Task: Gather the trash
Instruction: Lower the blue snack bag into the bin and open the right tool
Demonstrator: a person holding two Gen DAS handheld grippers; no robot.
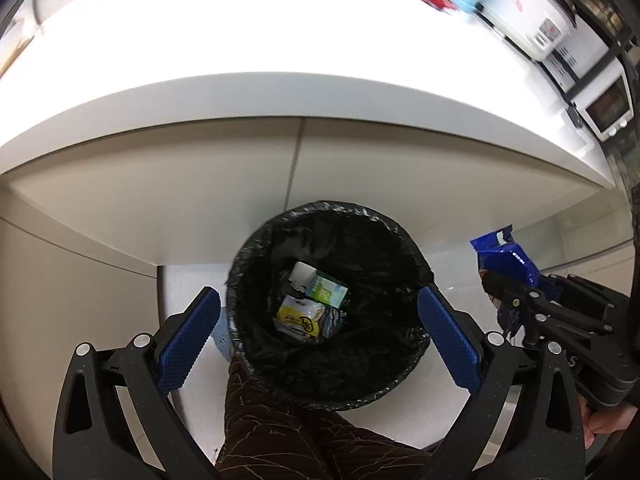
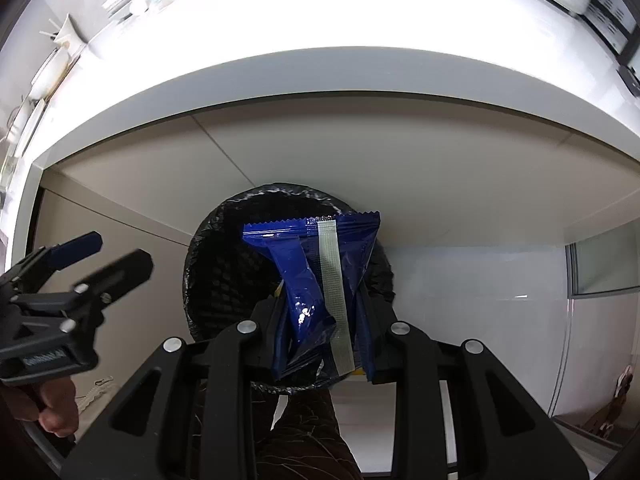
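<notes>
Right gripper (image 2: 324, 344): jaws narrowed and clamped on a crinkled glossy blue plastic snack wrapper with a pale strip down its middle (image 2: 316, 276). The wrapper's lower part is pinched between the fingers; its serrated top edge stands out past the fingertips, spread wider than the gap.

A round waste bin lined with a black plastic bag (image 2: 208, 280) is seen directly beyond the right fingers, so the wrapper is held over its mouth, toward the far-right part of the rim.

Left gripper (image 1: 320, 336): jaws spread fully wide, nothing between the blue textured pads (image 1: 188, 340). The bin (image 1: 280, 376) is framed in the gap between the fingers, rim near both pads; contact cannot be told.

Shown only in the left wrist view: bin contents, namely a yellow-and-white printed packet (image 1: 298, 318), a green-and-white carton (image 1: 330, 292) and a white piece of paper (image 1: 302, 274), all lying at the bottom between the finger lines. The blue wrapper (image 1: 506, 258) appears right of the right-hand finger, outside the bin rim from this angle.

Shown only in the right wrist view: the wrapper's pale strip and the grip itself. The left gripper (image 2: 100, 258) is seen left of the fingers, with a hand (image 2: 52, 408) on its handle.

A brown patterned trouser leg (image 1: 272, 432) lies below the bin, between the left finger bases.
</notes>
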